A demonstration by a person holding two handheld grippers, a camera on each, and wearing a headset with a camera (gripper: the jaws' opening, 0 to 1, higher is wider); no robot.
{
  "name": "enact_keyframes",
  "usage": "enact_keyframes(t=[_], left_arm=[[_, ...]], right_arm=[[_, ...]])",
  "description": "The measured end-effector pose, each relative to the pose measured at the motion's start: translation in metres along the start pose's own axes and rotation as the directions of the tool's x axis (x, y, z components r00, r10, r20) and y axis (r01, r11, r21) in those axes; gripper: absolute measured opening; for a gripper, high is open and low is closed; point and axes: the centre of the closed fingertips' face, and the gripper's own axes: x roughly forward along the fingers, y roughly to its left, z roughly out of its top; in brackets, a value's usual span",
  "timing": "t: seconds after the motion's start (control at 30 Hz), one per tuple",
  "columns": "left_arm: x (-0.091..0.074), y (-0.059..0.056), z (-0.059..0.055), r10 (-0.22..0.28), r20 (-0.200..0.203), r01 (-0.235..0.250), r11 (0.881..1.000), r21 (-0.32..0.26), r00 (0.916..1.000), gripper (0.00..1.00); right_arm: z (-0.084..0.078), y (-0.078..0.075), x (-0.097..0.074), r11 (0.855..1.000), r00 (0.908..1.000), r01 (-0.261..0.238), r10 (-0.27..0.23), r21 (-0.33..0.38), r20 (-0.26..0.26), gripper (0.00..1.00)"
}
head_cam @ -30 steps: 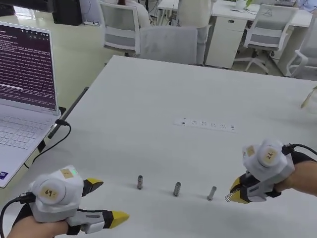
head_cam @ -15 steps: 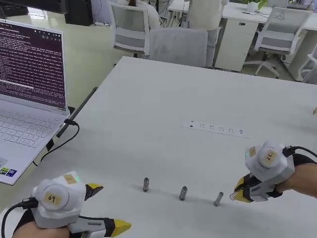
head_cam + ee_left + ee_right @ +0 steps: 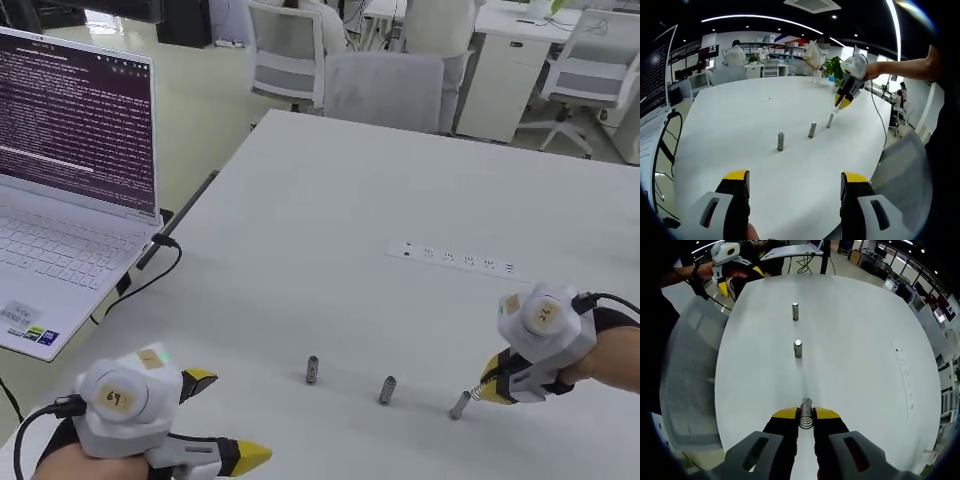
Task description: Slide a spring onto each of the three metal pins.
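Right hand-held gripper (image 3: 806, 413) was clamped on a spring (image 3: 806, 407), its free end right by the top of the bare pin (image 3: 459, 405). I'd line the coil's axis up with that pin, then ease it down without squashing it. The next pin (image 3: 387, 390) and the last pin (image 3: 312, 369) beyond it already wore springs. Left hand-held gripper (image 3: 792, 182) sat open, well away from the bare pin, over the worktop (image 3: 350, 220).

Bright, even ceiling light washes my white table (image 3: 330, 220); the pins (image 3: 459, 405) cast only faint, soft shadows. In the left gripper view the light strips (image 3: 760, 19) glare overhead and the room bends at the edges. The spring (image 3: 806, 410) in my right gripper (image 3: 806, 415) looks crisp; far chairs (image 3: 385, 90) soften, and the laptop screen (image 3: 75, 110) glows.
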Motion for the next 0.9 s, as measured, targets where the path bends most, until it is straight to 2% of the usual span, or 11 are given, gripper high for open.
enact_keyframes(t=[0.17, 0.57, 0.9], left_arm=[[-0.003, 0.003, -0.004, 0.011, -0.003, -0.011, 1.0, -0.011, 0.9999, 0.7], [-0.005, 0.006, -0.005, 0.023, -0.002, -0.023, 0.999, -0.029, 0.9997, 0.7], [-0.006, 0.008, -0.006, 0.026, -0.005, -0.026, 0.999, -0.038, 0.9997, 0.69]], right_arm=[[0.001, -0.002, 0.005, 1.0, 0.9999, -0.009, 0.009, -0.019, -0.013, 0.08], [0.001, -0.002, 0.014, 0.999, 0.9991, -0.029, 0.028, -0.033, -0.031, 0.08], [-0.002, -0.002, 0.021, 0.997, 0.9971, -0.043, 0.039, -0.06, -0.065, 0.09]])
